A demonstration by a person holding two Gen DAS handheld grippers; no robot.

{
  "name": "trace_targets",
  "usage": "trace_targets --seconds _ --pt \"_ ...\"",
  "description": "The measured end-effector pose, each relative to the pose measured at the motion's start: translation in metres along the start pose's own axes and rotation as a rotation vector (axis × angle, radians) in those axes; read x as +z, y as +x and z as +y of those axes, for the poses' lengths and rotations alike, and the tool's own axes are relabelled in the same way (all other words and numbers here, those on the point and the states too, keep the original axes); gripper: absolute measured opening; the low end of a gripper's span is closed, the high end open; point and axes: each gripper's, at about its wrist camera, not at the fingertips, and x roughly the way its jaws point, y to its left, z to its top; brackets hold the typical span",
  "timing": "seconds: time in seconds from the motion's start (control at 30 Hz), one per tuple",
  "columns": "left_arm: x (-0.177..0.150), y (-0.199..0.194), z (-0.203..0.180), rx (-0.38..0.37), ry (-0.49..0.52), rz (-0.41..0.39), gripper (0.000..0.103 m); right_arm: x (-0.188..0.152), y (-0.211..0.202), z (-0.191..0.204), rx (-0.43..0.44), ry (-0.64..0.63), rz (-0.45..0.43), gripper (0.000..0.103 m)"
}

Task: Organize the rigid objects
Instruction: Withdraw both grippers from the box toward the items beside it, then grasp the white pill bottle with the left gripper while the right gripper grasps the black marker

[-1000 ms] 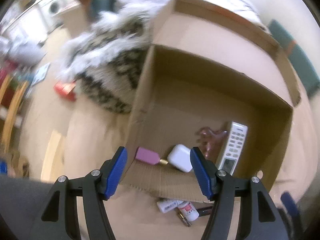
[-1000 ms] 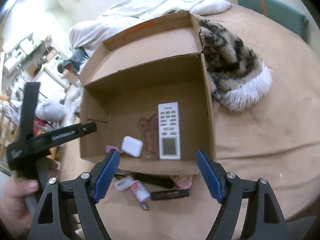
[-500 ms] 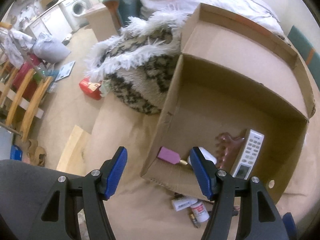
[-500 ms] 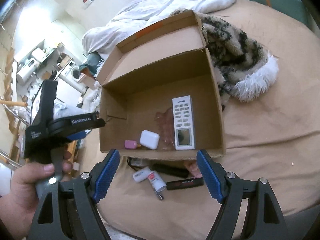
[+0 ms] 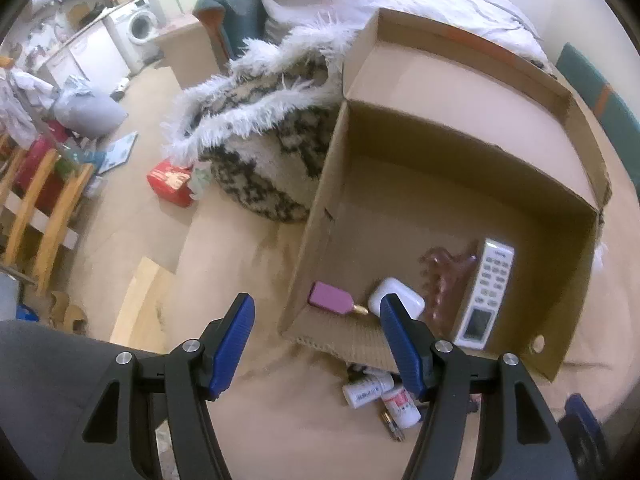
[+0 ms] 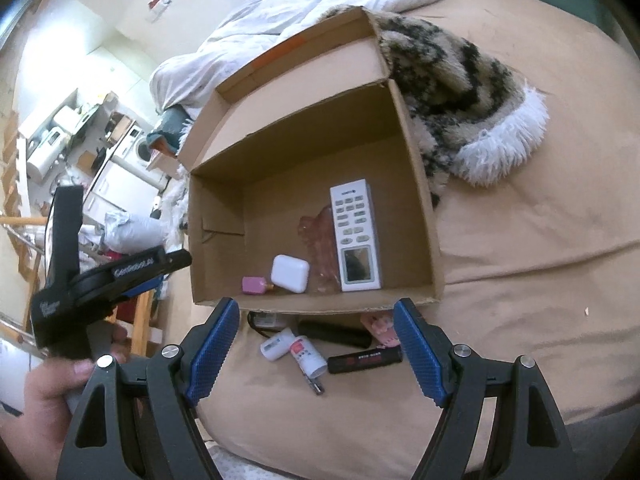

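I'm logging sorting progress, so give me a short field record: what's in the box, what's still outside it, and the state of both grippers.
container: open cardboard box on a tan bedcover
in box: white remote control, white earbud case, pink clear hair claw, small pink bottle
outside, by the near wall: two small white bottles, black tube, a black cylinder, a pink item
left gripper: open, empty
right gripper: open, empty, above the loose items
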Motion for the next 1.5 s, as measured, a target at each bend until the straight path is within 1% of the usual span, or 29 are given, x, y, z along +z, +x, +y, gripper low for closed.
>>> trace_targets --seconds 0.17,0.43,0.57,0.73,0.83,0.9,1.03,1.13,1.2,1.33,1.43,1.5 --pt "-0.015 0.005 0.007 -0.041 0.007 0.008 0.062 -0.003 0.005 -0.006 -0.049 0.009 0.024 0.084" --pt "-0.044 0.017 0.020 -0.081 0.061 0.019 0.062 -0.014 0.017 -0.016 -0.117 0.013 0.095 0.084" --pt "-0.053 0.025 0.028 -0.090 0.079 0.028 0.062 -0.018 0.022 -0.023 -0.142 0.022 0.127 0.084" --pt "-0.059 0.040 0.039 -0.089 0.058 0.043 0.062 -0.022 0.029 -0.030 -0.156 0.052 0.166 0.084" --pt "-0.061 0.050 0.046 -0.107 0.026 0.061 0.062 -0.024 0.034 -0.036 -0.158 0.082 0.184 0.084" --pt "-0.061 0.058 0.049 -0.121 0.024 0.092 0.062 -0.024 0.039 -0.040 -0.163 0.101 0.198 0.084" --pt "-0.060 0.070 0.051 -0.164 0.000 0.143 0.062 -0.025 0.057 -0.045 -0.167 0.128 0.255 0.084" --pt "-0.064 0.081 0.035 -0.170 0.047 0.193 0.062 -0.025 0.072 -0.041 -0.185 0.111 0.284 0.084" --pt "-0.066 0.086 0.026 -0.181 0.059 0.210 0.062 -0.024 0.080 -0.037 -0.191 0.099 0.301 0.084" --pt "-0.067 0.098 0.010 -0.216 -0.003 0.261 0.062 -0.022 0.091 -0.033 -0.205 0.089 0.314 0.084" --pt "-0.066 0.114 0.005 -0.233 -0.102 0.323 0.062 -0.022 0.096 -0.031 -0.206 0.088 0.318 0.084" --pt "-0.066 0.122 0.004 -0.236 -0.168 0.343 0.062 -0.022 0.097 -0.031 -0.211 0.085 0.318 0.084"
